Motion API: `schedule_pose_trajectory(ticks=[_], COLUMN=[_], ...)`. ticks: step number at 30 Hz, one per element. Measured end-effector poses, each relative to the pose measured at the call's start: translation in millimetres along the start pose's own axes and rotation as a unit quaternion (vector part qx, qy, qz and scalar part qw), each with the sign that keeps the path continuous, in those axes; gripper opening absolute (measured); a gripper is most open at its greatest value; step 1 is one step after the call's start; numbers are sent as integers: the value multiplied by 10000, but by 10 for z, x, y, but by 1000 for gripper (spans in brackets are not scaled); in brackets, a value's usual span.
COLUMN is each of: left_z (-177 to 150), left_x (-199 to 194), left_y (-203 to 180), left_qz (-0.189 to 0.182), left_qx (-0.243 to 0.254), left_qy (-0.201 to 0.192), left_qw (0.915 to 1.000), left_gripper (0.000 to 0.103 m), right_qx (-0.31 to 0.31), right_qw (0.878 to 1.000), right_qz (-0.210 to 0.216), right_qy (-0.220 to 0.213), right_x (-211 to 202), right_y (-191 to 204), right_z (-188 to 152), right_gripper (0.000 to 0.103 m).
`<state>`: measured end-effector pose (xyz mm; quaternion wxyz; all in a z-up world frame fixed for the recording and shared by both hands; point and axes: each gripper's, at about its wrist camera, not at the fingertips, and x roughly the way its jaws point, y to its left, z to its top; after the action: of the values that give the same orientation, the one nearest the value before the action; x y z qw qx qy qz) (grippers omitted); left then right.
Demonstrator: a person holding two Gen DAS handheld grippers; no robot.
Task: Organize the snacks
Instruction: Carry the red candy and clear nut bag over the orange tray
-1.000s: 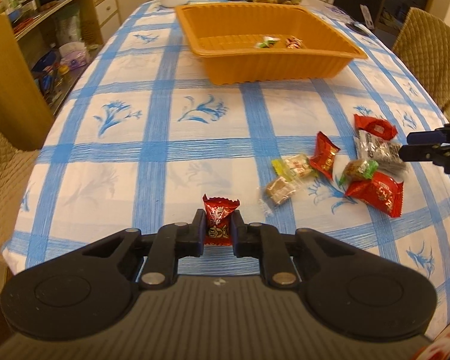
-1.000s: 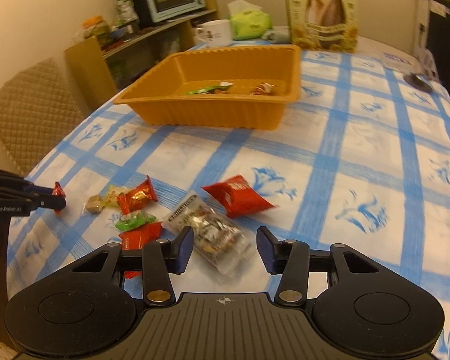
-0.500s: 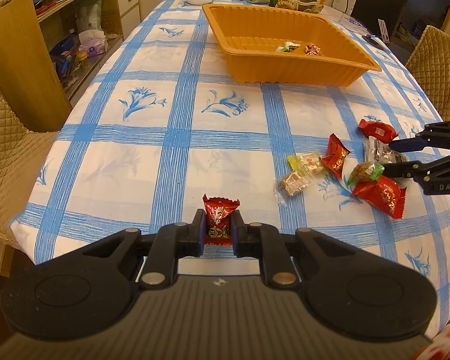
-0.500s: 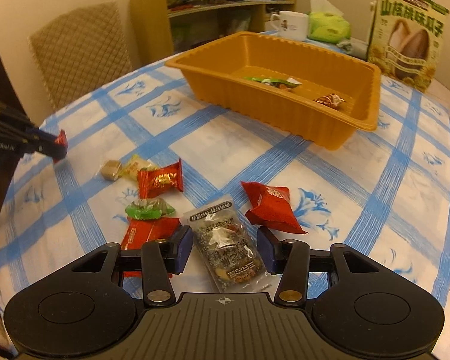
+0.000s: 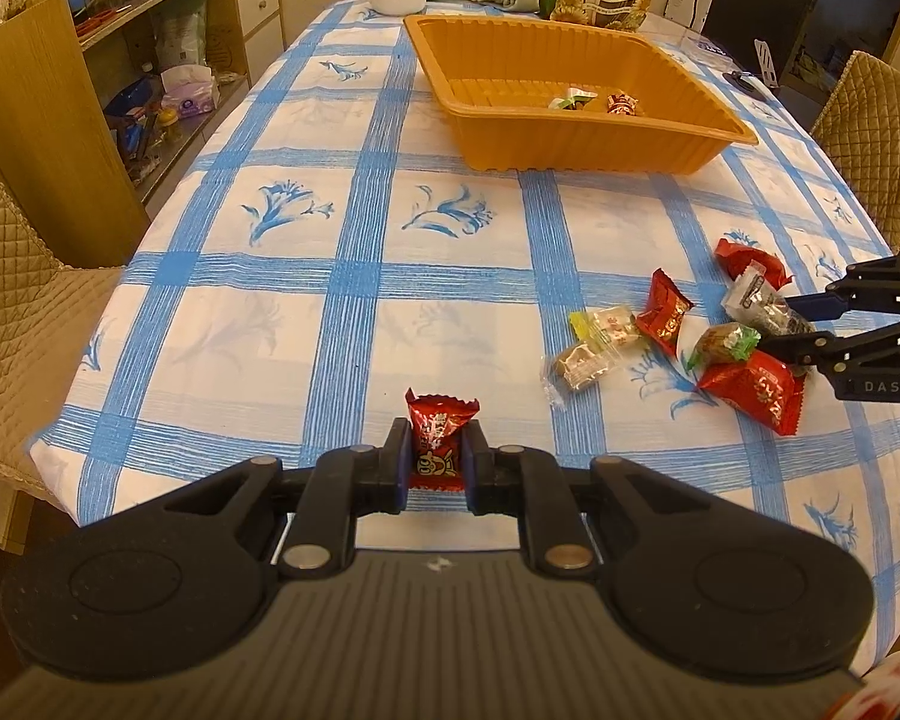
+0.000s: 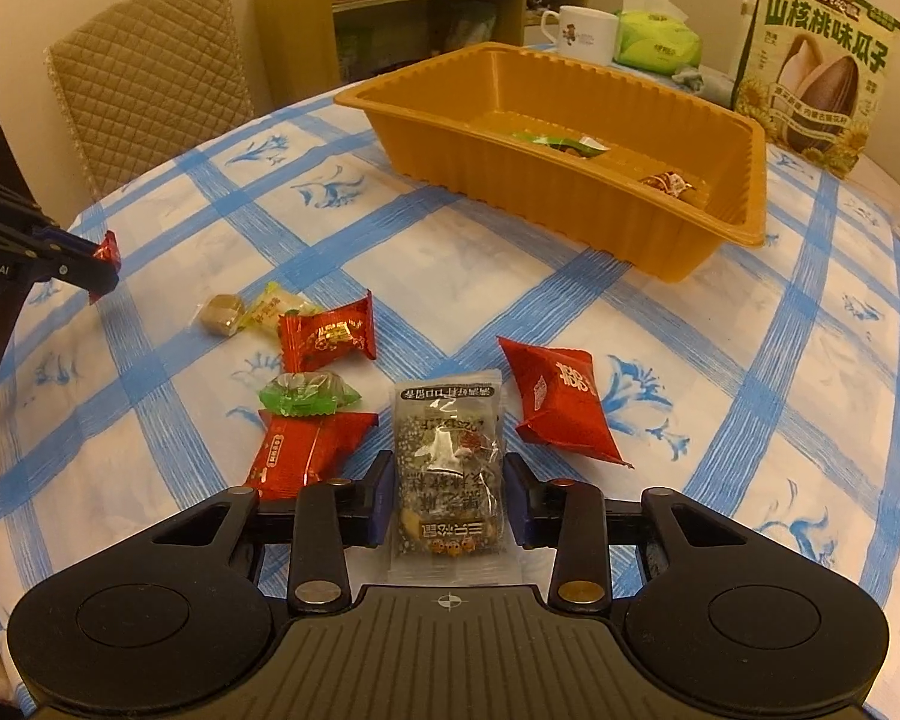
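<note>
We've got the left gripper (image 5: 435,467) pinching a light, crinkly red candy (image 5: 438,441); right gripper (image 6: 449,495) jaws spread around the slippery clear nut packet (image 6: 448,468) — squeeze mid-body.

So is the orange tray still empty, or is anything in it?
Not empty: the orange tray holds two wrapped snacks, a green-wrapped one and a red-wrapped one; the rest looks bare.

My left claw (image 5: 435,468) is holding a candy (image 5: 437,443) near the table edge; loose snacks (image 5: 666,318) are lying to its right, the tray (image 5: 570,144) sitting beyond them.
</note>
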<state>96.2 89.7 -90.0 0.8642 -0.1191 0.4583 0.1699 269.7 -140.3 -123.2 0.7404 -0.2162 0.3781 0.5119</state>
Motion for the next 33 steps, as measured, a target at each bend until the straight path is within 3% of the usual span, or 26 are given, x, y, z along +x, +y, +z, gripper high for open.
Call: schedule_pose_trajectory(ticks=[9, 16, 25, 33], left_z=[92, 337, 900, 1528], left_x=[-93, -194, -138, 35], left_y=[-15, -89, -205, -318], left_qz=[-87, -246, -365, -461], left_qx=[-73, 3, 394, 704], left_qy=[-64, -287, -678, -988], left_qw=[9999, 9993, 9963, 9915], left_gripper=[15, 15, 15, 15], right_qx=[334, 1037, 1637, 1737], right_qw=[9989, 9928, 9817, 9765], right_qz=[-138, -152, -176, -259], right_qy=[-295, -585, -956, -1252], right_x=[-274, -514, -644, -529], right_y=[-39, -196, -432, -573], right_z=[88, 241, 698, 1213], right_gripper=[37, 38, 38, 38])
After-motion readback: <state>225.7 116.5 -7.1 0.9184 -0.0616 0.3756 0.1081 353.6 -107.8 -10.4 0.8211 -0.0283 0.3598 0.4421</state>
